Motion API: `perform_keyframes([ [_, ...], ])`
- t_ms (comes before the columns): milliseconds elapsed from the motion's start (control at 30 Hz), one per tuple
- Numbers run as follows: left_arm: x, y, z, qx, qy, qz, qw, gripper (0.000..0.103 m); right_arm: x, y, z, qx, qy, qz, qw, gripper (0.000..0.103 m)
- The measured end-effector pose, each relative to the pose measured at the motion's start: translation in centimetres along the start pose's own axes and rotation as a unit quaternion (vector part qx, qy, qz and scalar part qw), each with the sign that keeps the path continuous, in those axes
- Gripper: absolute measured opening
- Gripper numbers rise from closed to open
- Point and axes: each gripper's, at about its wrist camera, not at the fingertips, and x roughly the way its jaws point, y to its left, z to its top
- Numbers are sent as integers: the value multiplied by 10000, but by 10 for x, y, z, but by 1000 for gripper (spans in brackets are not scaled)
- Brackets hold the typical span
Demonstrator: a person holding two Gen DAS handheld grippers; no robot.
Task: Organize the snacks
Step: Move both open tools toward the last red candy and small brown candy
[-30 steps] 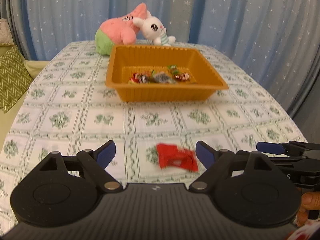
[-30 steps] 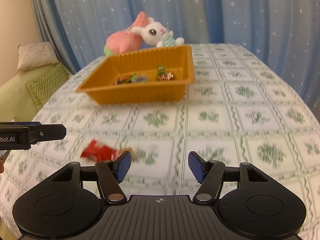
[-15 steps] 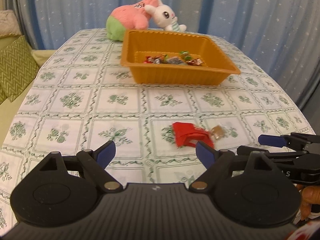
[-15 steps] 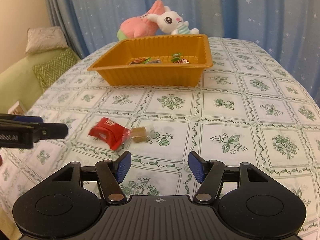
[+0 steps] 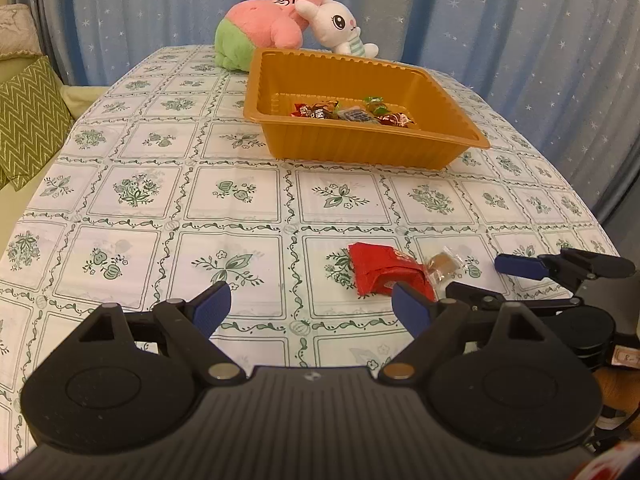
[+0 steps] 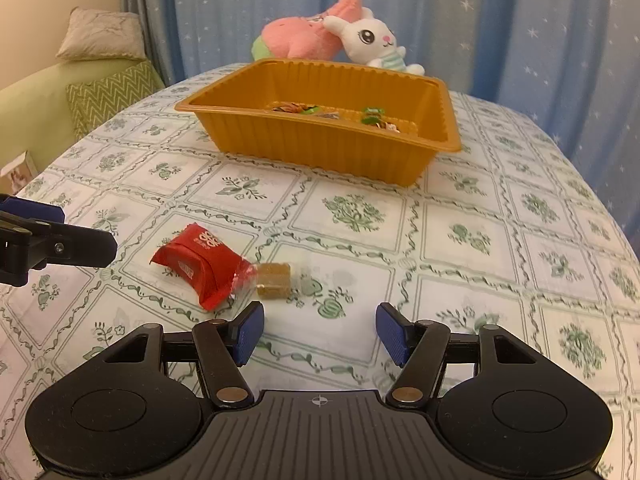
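Tablecloth (image 6: 460, 236) bears red packet (image 6: 200, 262) (touching caramel (image 6: 273, 275)); 2 tongs empty.

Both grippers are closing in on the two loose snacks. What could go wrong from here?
1. The red packet and the small clear-wrapped brown candy lie touching, so a grab at one may drag or flick the other.
2. The left gripper and right gripper, both open and empty, converge on the same spot and could collide.
3. The candy is small and flat on the tablecloth; the fingers may pinch cloth instead.
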Motion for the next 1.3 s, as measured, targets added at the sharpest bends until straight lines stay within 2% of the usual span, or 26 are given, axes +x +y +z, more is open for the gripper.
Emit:
perform_keyframes([
  [367, 7, 4, 0, -38, 62, 70, 9999, 87, 22, 0, 16, -364, -157, 201, 9990, 63],
  [567, 8, 8, 1, -126, 42, 169, 9998, 87, 23, -4, 20, -7, -86, 129, 9999, 63],
  [733, 7, 11, 3, -239, 4, 196, 9995, 87, 14, -9, 28, 448, -291, 319, 9981, 63],
  [833, 7, 10, 2, -223, 8, 195, 9996, 87, 19, -1, 34, 439, -366, 381, 9976, 63],
  [1000, 7, 13, 0, -241, 35, 231, 9994, 87, 40, 7, 38, 435, -209, 402, 9980, 63],
  [1300, 8, 8, 3, -253, 18, 141, 9996, 87, 26, -9, 21, 509, 10, -46, 9987, 63],
])
